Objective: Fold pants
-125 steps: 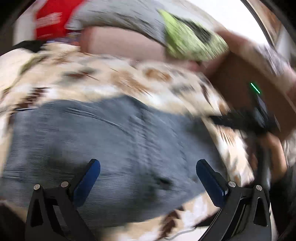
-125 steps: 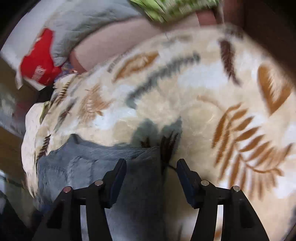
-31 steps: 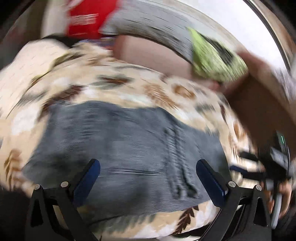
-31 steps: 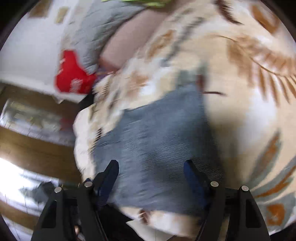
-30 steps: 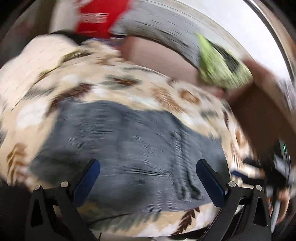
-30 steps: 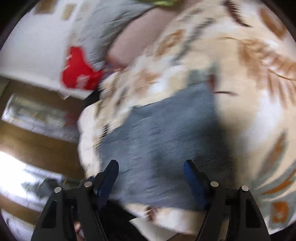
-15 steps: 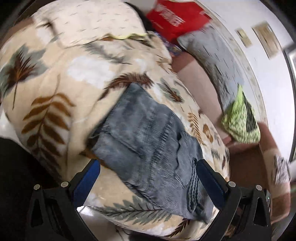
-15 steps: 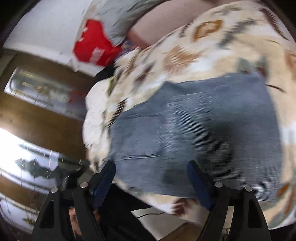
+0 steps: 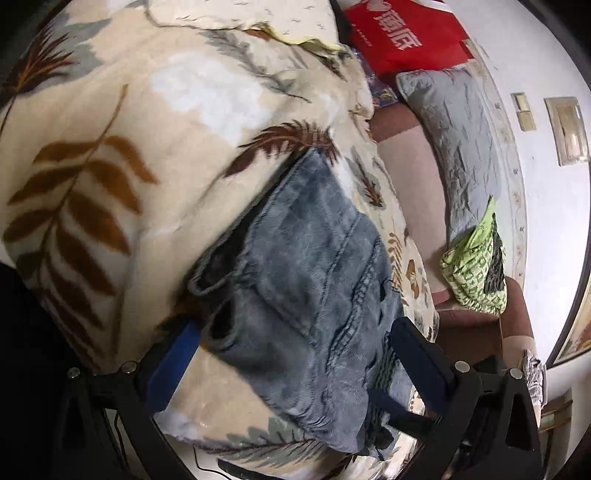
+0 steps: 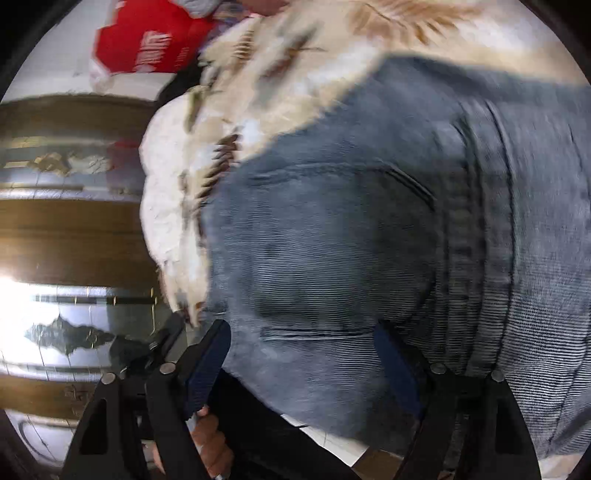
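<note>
Folded blue-grey corduroy pants (image 9: pixel 306 280) lie on a cream blanket with a leaf pattern (image 9: pixel 110 147). In the left wrist view they run slantwise, leg openings toward the lower left. My left gripper (image 9: pixel 295 354) hovers open over their near end, nothing pinched between its blue pads. In the right wrist view the pants (image 10: pixel 369 229) fill most of the frame, blurred, with a pocket seam showing. My right gripper (image 10: pixel 301 363) stands wide open close above their near edge, and its pads press on nothing. A hand (image 10: pixel 207 432) shows below its left finger.
Behind the blanket, a red bag (image 9: pixel 402 33), a grey pillow (image 9: pixel 458 136) and a green patterned bag (image 9: pixel 476 273) rest on a brown sofa (image 9: pixel 410 177). The blanket's edge (image 10: pixel 166 221) drops off toward a shiny wooden cabinet (image 10: pixel 55 229) in the right wrist view.
The left view has rolled and sunk closer, so the pants now lie slantwise. The right gripper swept sideways toward the pants' near edge, which now fill its view. Both stay open.
</note>
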Tool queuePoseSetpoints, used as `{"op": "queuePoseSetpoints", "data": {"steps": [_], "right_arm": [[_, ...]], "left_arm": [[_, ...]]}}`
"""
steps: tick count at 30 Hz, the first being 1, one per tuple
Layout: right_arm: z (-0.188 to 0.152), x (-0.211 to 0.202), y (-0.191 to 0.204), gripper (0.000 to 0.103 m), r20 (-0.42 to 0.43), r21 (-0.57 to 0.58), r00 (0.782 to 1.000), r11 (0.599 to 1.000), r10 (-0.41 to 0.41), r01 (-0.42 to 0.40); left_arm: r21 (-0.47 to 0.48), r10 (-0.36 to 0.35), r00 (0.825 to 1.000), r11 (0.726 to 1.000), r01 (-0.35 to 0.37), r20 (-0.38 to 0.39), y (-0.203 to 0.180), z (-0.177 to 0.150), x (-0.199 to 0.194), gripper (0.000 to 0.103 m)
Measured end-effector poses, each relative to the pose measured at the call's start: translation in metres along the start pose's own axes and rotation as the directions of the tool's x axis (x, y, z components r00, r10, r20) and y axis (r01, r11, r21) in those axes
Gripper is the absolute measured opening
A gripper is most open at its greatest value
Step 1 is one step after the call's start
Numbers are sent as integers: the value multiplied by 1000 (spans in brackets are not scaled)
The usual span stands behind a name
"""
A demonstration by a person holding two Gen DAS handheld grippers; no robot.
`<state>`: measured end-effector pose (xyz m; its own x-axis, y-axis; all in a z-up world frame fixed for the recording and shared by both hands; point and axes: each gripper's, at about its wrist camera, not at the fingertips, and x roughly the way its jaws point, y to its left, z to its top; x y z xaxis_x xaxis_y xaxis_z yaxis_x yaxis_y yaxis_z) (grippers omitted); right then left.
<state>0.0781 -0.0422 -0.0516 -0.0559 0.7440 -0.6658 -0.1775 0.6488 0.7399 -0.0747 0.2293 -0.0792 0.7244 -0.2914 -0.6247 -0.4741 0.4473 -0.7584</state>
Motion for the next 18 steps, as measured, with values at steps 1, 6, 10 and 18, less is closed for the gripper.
{"op": "queuePoseSetpoints", "data": {"steps": [1,6,10,18], "right_arm": [[1,-2,4,83,10,-13,1000,1000,9,-8],[12,28,-14,84,20,40,998,997,-60,60],[11,12,1,84,34,50,999,998,-29,27],[10,19,-19,85,68,68,997,998,-21,16]], "left_arm": [[3,-5,1000,1000,5,0,-2,0,0,102],[51,9,1000,999,-9,9,-11,-1,7,102],[16,-17,1000,1000,17,-7,-9,5,8,100],[-11,-19,1000,1000,19,-5,-3,8,8,93]]}}
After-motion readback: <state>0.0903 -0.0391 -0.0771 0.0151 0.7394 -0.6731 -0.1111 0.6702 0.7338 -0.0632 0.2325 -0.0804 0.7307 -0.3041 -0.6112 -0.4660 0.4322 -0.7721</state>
